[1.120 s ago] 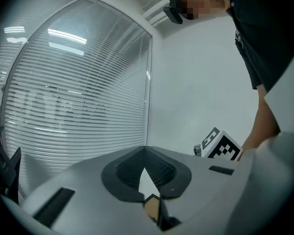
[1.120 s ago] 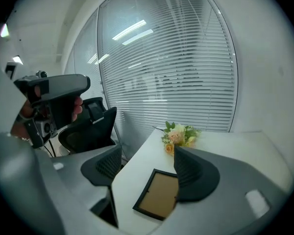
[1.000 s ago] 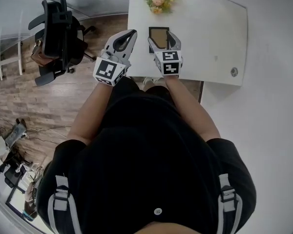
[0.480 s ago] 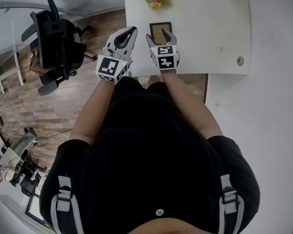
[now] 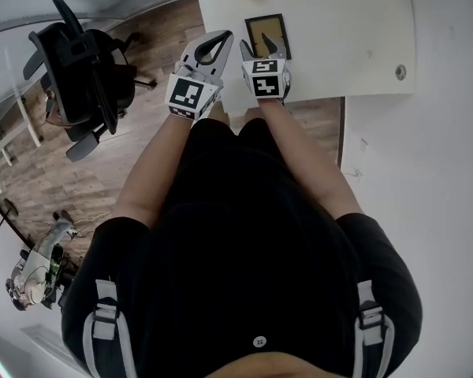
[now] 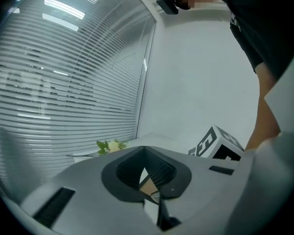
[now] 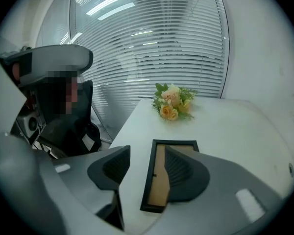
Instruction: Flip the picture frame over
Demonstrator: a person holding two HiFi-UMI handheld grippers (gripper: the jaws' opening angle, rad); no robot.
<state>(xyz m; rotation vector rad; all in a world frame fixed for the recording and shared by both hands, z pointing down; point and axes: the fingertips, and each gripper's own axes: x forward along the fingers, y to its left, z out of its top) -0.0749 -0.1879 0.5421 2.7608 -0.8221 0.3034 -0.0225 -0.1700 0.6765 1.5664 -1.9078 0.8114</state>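
The white bench (image 5: pixel 355 30) fills the top of the head view. A black office chair (image 5: pixel 83 69) stands well apart on the wood floor (image 5: pixel 31 156) to its left. At the bench's near edge, the left gripper (image 5: pixel 225 36) has its jaws together on nothing. The right gripper (image 5: pixel 255 44) has its jaws apart and closing, astride the left rail of the picture frame (image 7: pixel 159 190) without pressing it. The frame lies flat, apparently backing side up. Its long axis runs away toward the flowers (image 7: pixel 172 102) beyond.
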